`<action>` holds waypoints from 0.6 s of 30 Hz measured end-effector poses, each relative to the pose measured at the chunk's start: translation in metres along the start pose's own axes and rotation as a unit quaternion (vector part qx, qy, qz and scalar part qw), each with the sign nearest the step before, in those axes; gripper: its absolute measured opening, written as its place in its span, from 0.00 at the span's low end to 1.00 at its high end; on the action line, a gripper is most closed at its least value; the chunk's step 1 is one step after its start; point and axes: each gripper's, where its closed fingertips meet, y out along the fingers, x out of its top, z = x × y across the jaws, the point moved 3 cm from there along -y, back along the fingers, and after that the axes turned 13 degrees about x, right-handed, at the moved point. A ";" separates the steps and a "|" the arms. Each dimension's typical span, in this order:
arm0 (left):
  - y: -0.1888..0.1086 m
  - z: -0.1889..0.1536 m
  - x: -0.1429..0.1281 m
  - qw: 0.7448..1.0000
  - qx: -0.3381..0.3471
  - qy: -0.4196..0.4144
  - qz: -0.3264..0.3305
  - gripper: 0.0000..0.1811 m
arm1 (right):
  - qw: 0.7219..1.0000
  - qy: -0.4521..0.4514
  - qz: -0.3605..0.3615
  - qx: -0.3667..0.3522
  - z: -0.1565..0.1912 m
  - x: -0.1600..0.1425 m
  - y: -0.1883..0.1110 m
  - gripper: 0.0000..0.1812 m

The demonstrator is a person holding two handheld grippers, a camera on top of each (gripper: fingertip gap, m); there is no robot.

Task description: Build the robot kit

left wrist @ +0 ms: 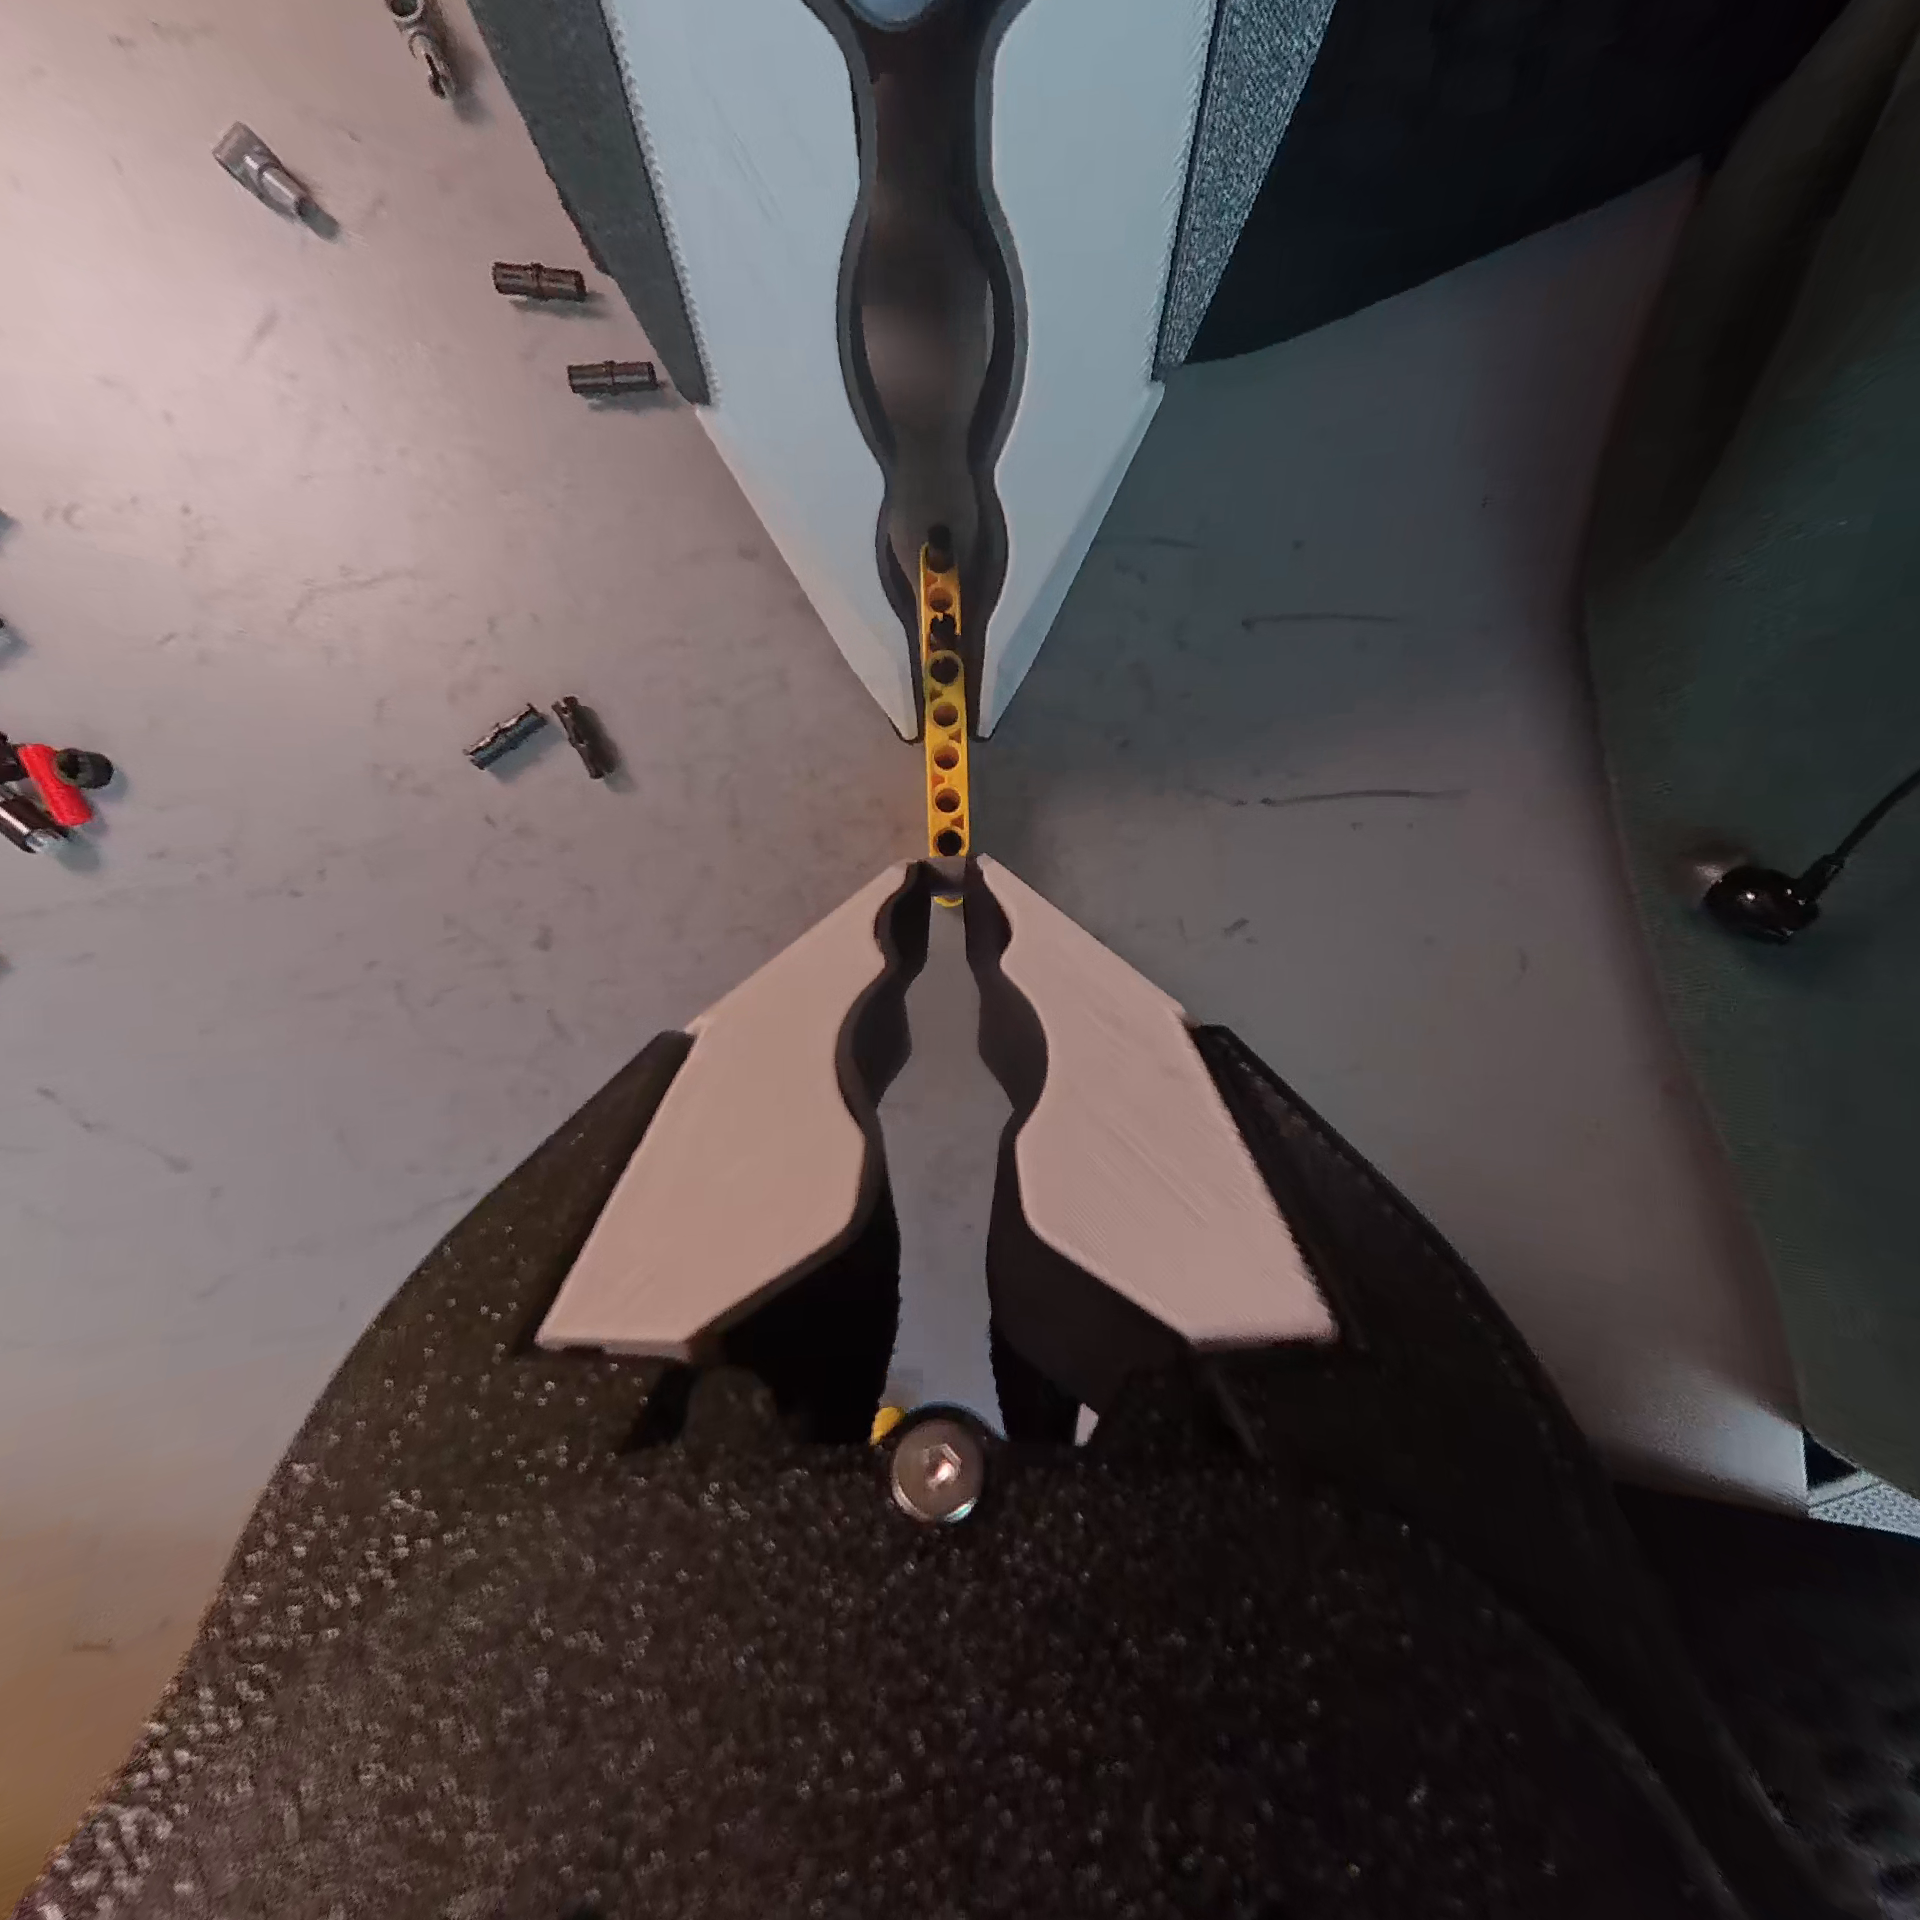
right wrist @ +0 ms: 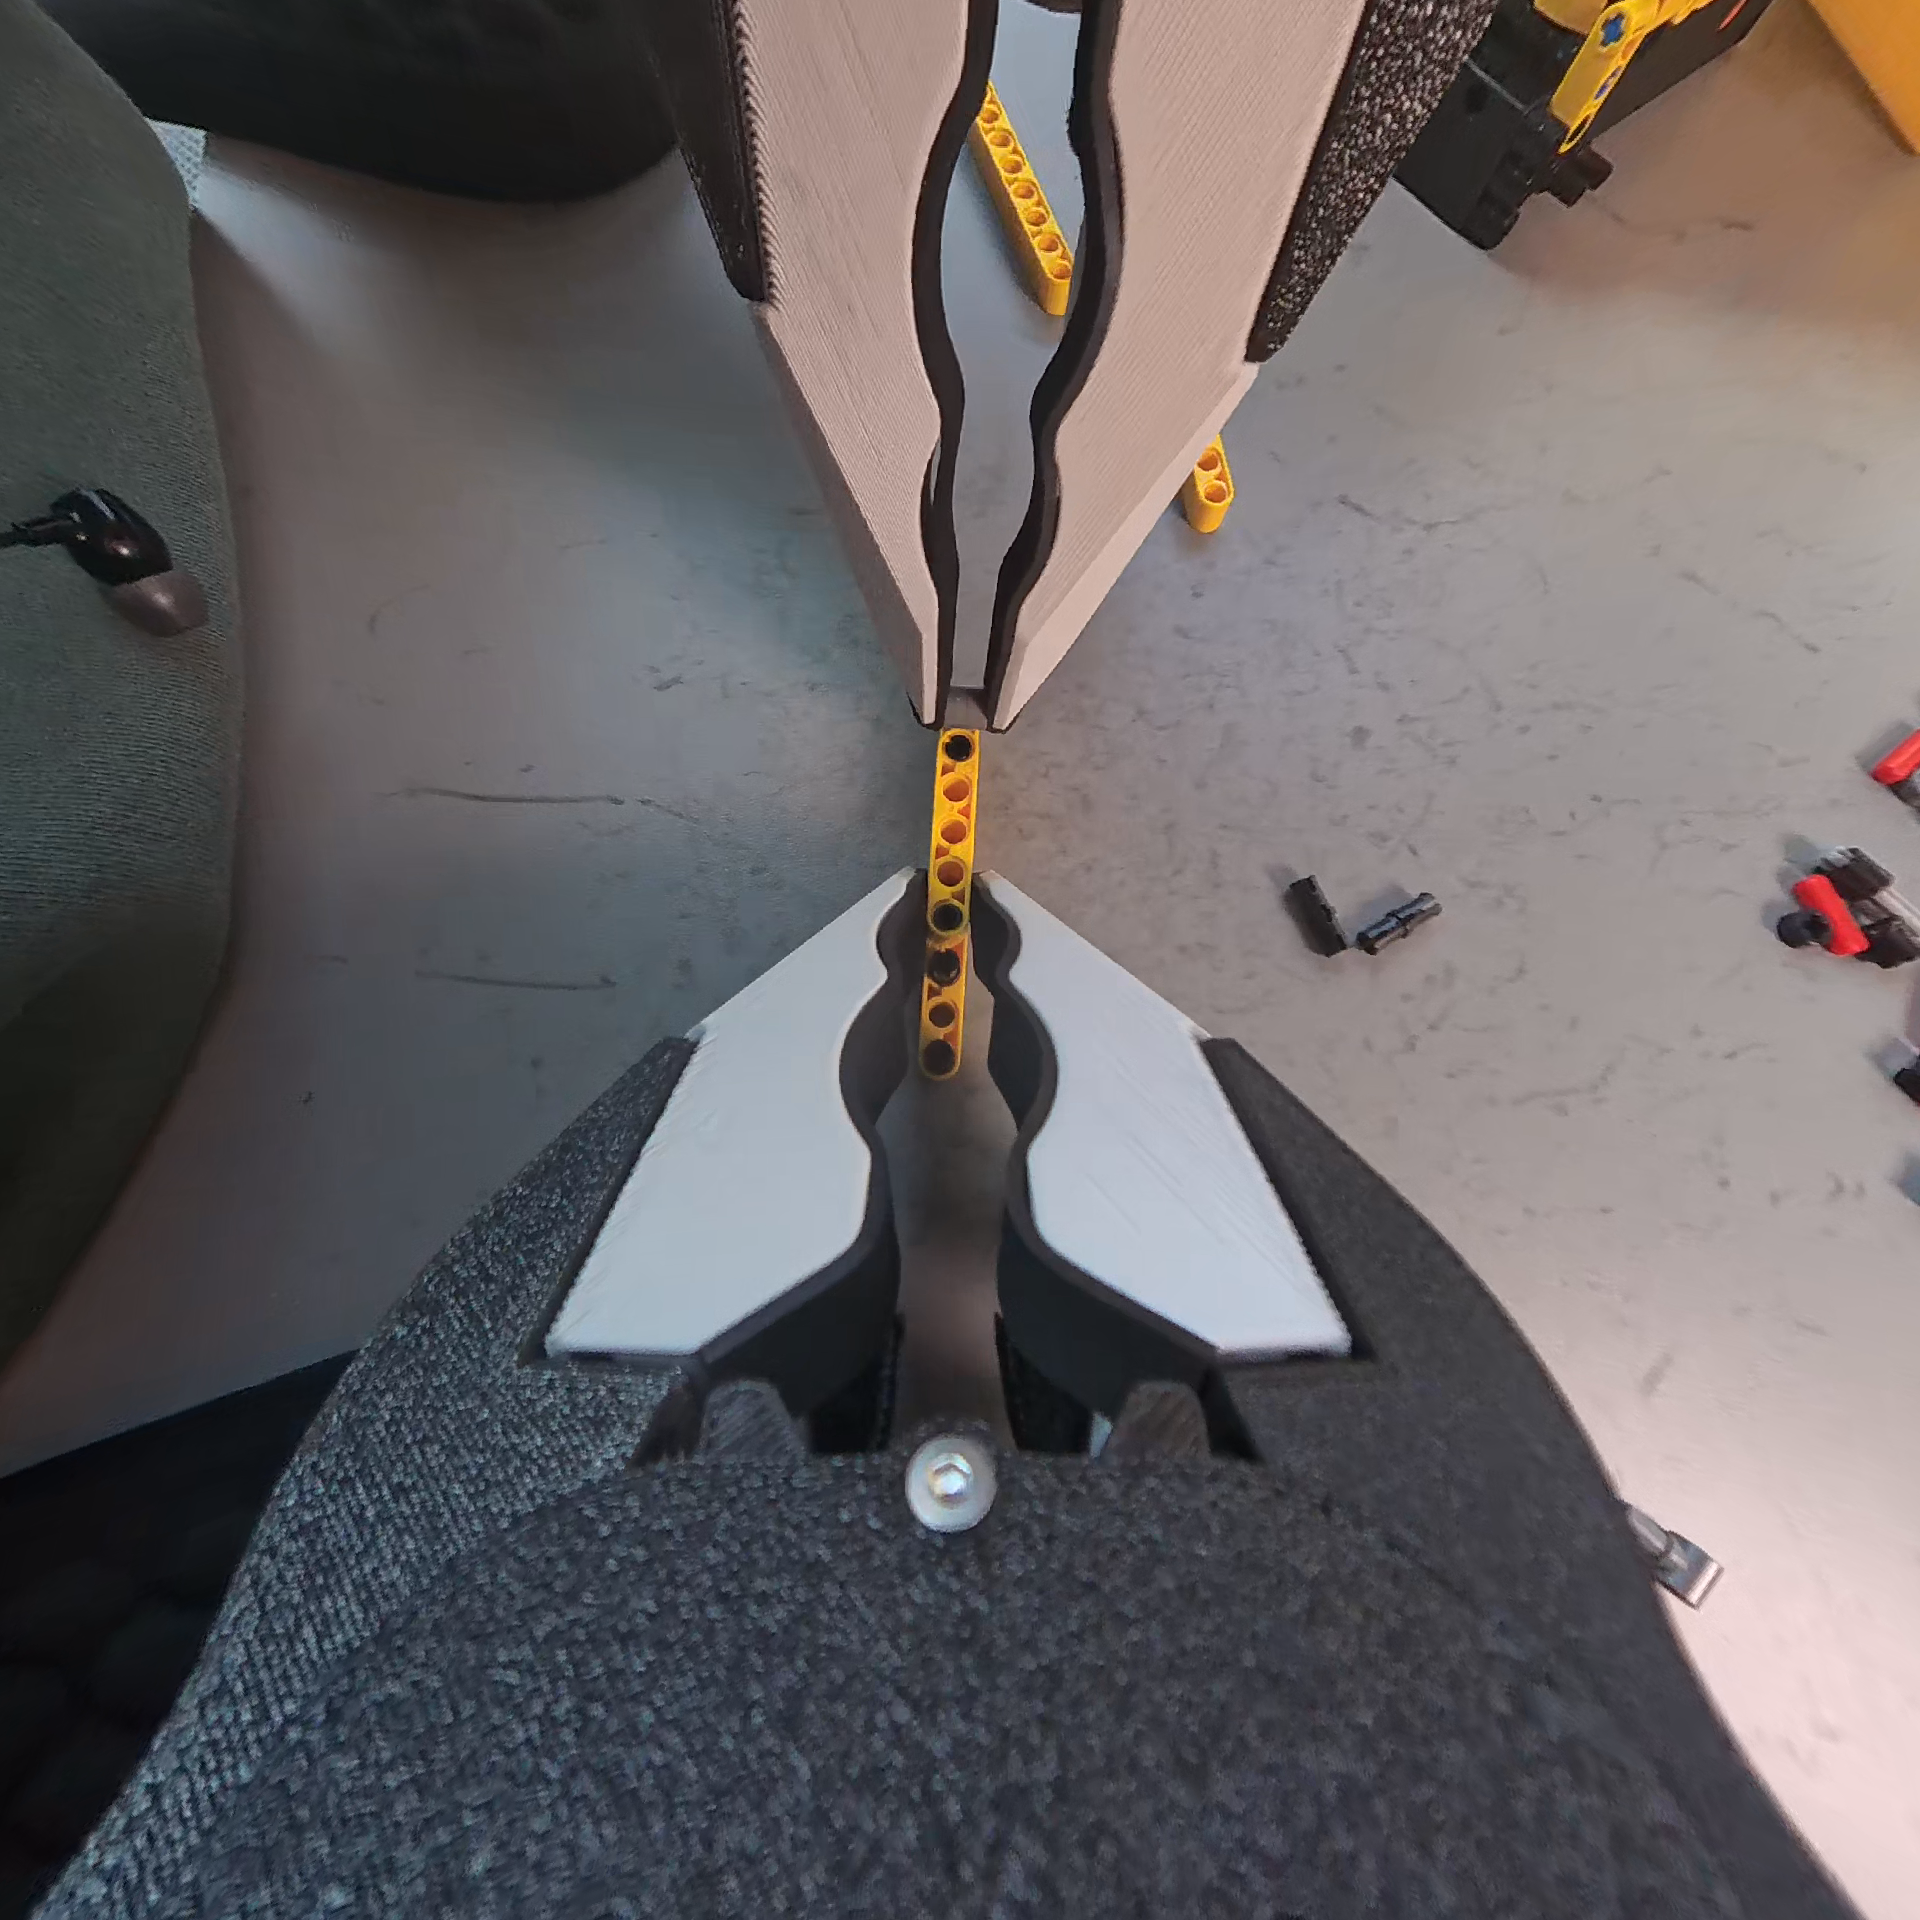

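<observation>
While both claws face off, L claw (left wrist: 945,878) & R claw (right wrist: 948,883) each clench yellow beam (right wrist: 953,831) ends.

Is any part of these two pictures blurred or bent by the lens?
Left wrist view: table edge curves from wide-angle lens; near tool body soft; yellow beam sharp. Right wrist view: same bending; small black pegs clear, right-edge parts smeared.
</observation>
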 end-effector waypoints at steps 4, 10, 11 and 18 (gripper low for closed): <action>0.000 0.000 -0.001 1.000 -0.002 0.006 -0.008 0.03 | 1.000 -0.008 -0.003 0.008 0.000 0.000 0.000 0.04; -0.001 -0.002 -0.002 0.999 0.025 -0.018 -0.032 0.03 | 1.000 0.001 -0.011 0.021 -0.003 -0.001 -0.001 0.04; -0.001 -0.002 -0.003 0.998 0.030 -0.025 -0.041 0.03 | 1.000 0.003 -0.013 0.023 -0.003 -0.001 -0.001 0.04; 0.000 0.000 -0.003 0.998 0.022 -0.039 -0.049 0.03 | 0.999 0.013 -0.022 0.038 -0.006 -0.002 -0.002 0.04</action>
